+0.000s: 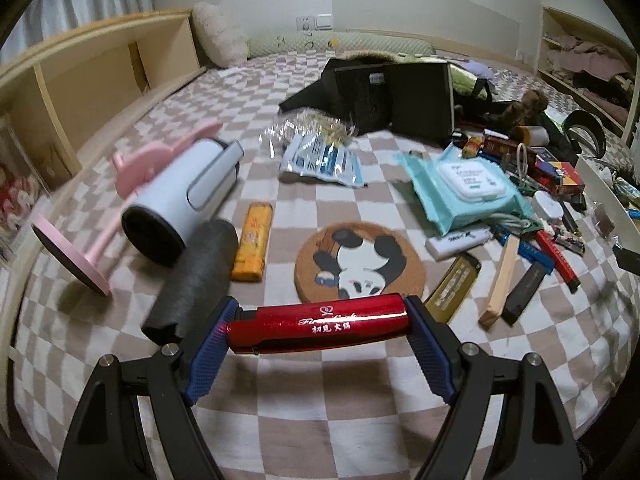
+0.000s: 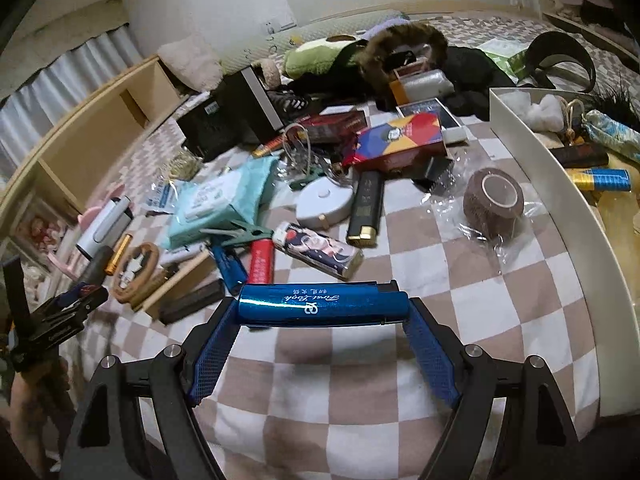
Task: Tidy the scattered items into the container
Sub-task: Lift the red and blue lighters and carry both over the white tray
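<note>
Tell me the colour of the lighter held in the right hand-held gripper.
Metallic blue lighter with white lettering, best seen in the right wrist view.

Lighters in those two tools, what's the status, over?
Left tool shut on red lighter. Right tool shut on blue lighter. White tray to the right, partly filled. Tape roll lies before it.

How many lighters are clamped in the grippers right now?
2. A red lighter spans the left gripper, held end to end. A blue lighter sits likewise in the right gripper. More lighters lie loose on the checkered bedspread.
</note>
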